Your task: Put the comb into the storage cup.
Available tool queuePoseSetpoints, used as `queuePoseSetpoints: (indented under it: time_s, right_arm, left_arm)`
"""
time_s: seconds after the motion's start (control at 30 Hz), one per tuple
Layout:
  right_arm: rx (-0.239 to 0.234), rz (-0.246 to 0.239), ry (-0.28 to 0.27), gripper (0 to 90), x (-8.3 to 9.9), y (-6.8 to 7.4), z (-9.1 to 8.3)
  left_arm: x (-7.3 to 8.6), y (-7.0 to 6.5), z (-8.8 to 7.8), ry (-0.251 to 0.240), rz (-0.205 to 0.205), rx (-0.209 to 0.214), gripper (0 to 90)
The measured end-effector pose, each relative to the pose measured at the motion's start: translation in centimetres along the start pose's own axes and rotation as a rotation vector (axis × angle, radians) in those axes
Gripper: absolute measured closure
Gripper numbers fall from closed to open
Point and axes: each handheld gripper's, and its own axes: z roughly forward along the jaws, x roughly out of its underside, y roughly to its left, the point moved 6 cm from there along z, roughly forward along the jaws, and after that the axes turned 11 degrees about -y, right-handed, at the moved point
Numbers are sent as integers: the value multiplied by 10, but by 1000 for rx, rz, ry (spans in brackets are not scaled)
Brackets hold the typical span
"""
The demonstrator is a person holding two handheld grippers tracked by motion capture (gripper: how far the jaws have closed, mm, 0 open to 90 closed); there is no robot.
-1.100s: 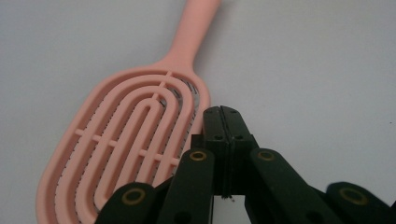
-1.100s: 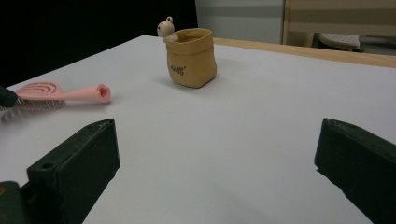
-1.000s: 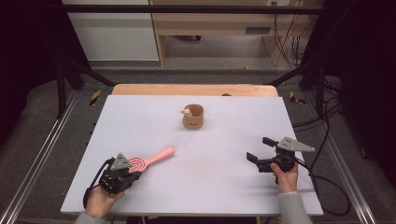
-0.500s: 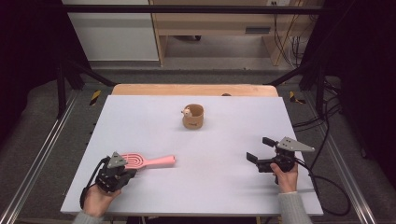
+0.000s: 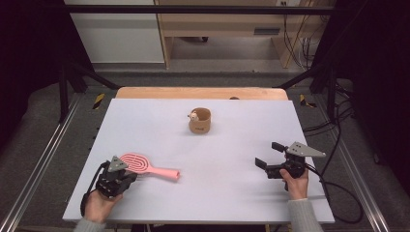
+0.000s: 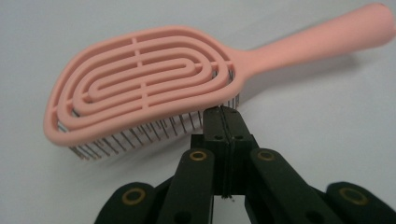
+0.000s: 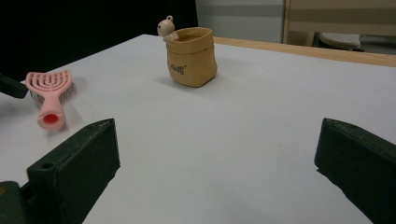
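**Pink plastic, light and stiff: notes on handling the brush**

Found brush (image 5: pixel 145 166) at front-left of table (image 5: pixel 217 203), bristles down, slotted back up, handle pointing toward table's middle. Seen close in left gripper view (image 6: pixel 144 84); seen from handle end, small and far left, in right gripper view (image 7: pixel 49 91).

Left hand-held gripper (image 5: pixel 128 172): jaws pressed fully together, tips (image 6: pixel 223 112) up against the bristles under the head's edge, close to the neck. Cannot tell whether any bristle is pinched between them; no hold on head or handle.

Right hand-held gripper (image 5: pixel 269 154): parked at front-right, well apart from brush, jaws spread wide (image 7: pixel 215 154), nothing between.

Noted also tan pouch (image 5: pixel 199 121) with small figure at rim, upright mid-table toward the back, well apart from both.

Judged handling:
- Probably light; likely to skid or pivot on smooth table if nudged at one end.
- Frame stiff, open-slotted; bristles thin and springy, so poor to clamp on, apt to bend and slip out.
- Handle smooth, rounded, tapering: some risk of rolling in the jaws.

Judged grip point: across the handle near the neck, close to balance, jaws reopened first. Failing that, across the head's rim, side to side. Avoid the bristles.
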Motion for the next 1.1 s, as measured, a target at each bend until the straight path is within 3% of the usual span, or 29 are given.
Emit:
queuePoseSetpoints:
  time_s: [0.57, 0.63, 0.8, 0.93, 1.1]
  right_arm:
    - [-2, 2, 1, 5, 0, 0, 0]
    - [-2, 3, 3, 5, 0, 0, 0]
    - [-2, 1, 2, 5, 0, 0, 0]
    - [-2, 1, 2, 4, 1, 0, 1]
    - [0, -1, 5, 5, 1, 0, 1]
  left_arm:
    - [2, 8, 0, -4, -29, -14, 895]
    - [-1, 5, -4, -16, -31, -4, 895]
    - [-11, -4, -9, -54, 9, -5, 896]
    - [-18, -8, -9, -89, 13, -8, 895]
    - [-28, -19, -3, -134, 15, 18, 895]
